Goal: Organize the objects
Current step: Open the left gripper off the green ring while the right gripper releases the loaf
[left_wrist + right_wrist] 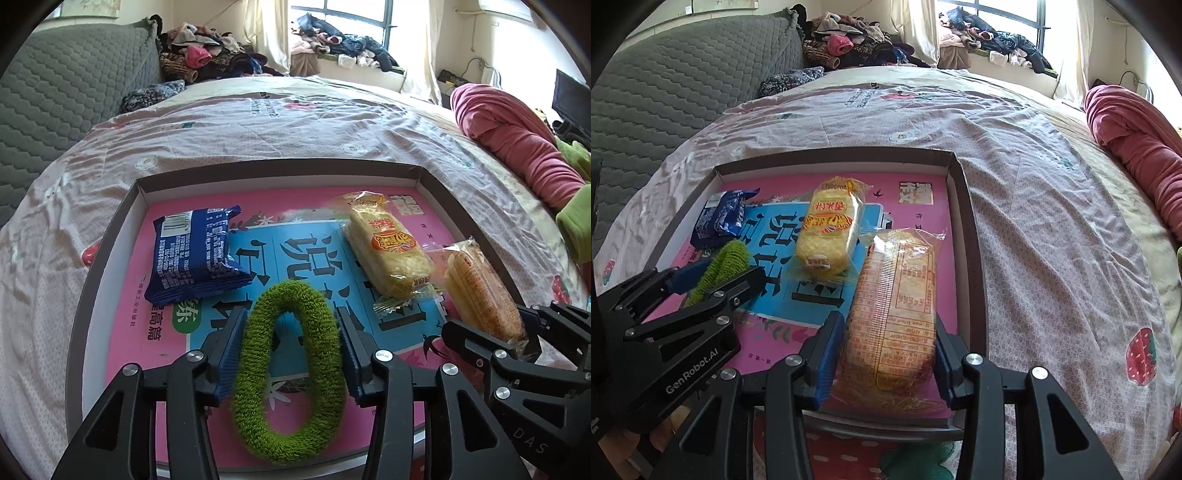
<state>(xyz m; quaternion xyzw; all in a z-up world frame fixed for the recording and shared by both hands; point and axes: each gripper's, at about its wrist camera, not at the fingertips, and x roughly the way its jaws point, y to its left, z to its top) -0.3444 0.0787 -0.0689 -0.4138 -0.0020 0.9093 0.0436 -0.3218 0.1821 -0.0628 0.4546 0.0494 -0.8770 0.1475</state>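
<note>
Two grips | left gripper jaws closed on green fuzzy ring, long axis along the fingers, low over tray near edge | right gripper jaws clamp wrapped cake lengthwise at tray's right side | both point forward, side by side

Bed with pale pink patterned sheet fills the room. Grey quilted headboard at left. Clothes pile at far corner. Bright window with cream curtains, more clothes on sill. Rolled pink blanket right; possibly a dark screen behind.
</note>
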